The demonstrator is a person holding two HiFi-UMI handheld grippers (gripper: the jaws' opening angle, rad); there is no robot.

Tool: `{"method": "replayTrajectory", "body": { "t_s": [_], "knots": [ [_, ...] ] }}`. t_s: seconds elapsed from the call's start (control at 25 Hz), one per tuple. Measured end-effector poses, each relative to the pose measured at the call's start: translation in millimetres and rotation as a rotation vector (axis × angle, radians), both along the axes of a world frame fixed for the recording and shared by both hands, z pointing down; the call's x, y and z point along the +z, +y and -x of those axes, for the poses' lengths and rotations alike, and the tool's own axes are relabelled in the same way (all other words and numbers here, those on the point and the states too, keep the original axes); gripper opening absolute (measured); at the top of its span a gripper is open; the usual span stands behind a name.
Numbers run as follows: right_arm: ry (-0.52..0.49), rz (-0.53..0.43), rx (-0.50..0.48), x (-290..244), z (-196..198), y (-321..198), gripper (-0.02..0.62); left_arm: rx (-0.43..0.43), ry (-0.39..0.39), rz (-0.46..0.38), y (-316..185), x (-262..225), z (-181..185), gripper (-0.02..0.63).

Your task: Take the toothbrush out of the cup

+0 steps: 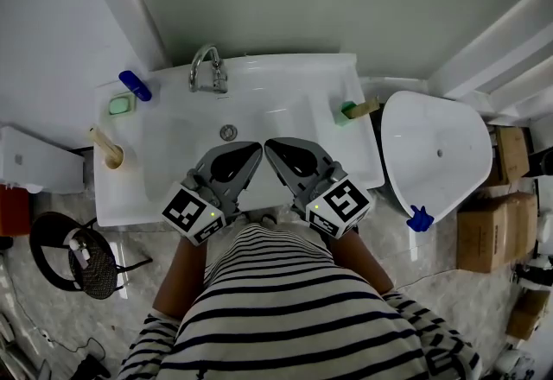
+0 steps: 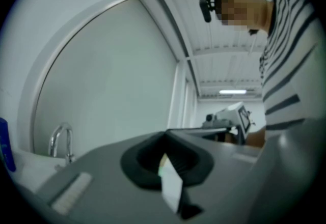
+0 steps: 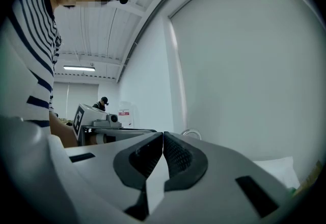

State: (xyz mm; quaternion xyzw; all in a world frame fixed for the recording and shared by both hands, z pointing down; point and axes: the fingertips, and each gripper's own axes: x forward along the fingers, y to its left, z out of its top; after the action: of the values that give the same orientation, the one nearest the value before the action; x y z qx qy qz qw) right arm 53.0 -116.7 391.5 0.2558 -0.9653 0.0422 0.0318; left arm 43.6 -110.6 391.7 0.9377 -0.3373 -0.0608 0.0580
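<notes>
Cup (image 1: pixel 114 161), round, tan, on glossy sink (image 1: pixel 289 69)

Bathroom set-up, judging by a white sink (image 1: pixel 285 93) with chrome tap (image 1: pixel 207 69), soap dish (image 1: pixel 121 104) and cup (image 1: pixel 113 159) on its rim, a white bowl (image 1: pixel 436 154) beside it, though with cardboard boxes (image 1: pixel 484 236) stacked nearby.
</notes>
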Motion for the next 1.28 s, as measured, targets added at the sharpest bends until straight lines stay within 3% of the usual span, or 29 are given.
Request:
{"method": "replayTrajectory", "body": {
  "t_s": [0.76, 1.0, 1.28],
  "knots": [
    [0.043, 0.007, 0.075, 16, 46, -20, 0.008, 0.077, 0.019, -0.003, -21, 13, 44, 0.006],
    [0.049, -0.008, 0.088, 13, 38, -31, 0.008, 0.086, 0.012, 0.003, -30, 14, 37, 0.006],
    [0.050, -0.002, 0.118, 15, -5, -48, 0.008, 0.093, 0.002, 0.012, -49, 16, 5, 0.006]
  ]
}}
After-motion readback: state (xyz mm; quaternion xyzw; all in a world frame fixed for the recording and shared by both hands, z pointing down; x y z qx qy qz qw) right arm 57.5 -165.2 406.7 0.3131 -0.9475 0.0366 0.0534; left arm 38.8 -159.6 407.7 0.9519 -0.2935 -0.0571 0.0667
